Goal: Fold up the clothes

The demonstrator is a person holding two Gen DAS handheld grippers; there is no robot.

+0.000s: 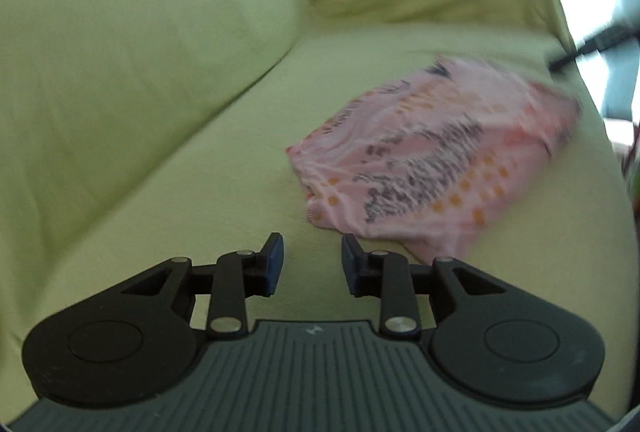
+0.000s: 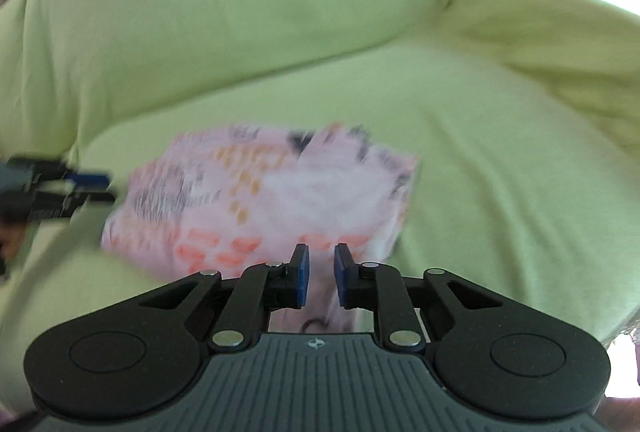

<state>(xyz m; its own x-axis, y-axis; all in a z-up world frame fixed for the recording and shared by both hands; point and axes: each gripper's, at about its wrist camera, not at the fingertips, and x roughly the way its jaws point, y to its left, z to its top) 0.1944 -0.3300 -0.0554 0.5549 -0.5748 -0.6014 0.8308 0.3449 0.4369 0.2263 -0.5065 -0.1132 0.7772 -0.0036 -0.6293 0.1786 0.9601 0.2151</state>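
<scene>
Pink printed garment [image 1: 436,160] lies on green sofa seat [image 1: 224,168], already a compact folded rectangle; folding looks mostly done, maybe one tidy-up or final fold left. Left hand-held gripper [image 1: 313,258] released, empty, garment at its 1 o'clock. Right hand-held gripper [image 2: 321,272] jaws apart, over garment's near edge, not pinching cloth.

We see our left tool [image 1: 312,259] gaping over the green sofa [image 1: 140,72]; folded pink garment [image 1: 432,160] lies at two o'clock.
</scene>
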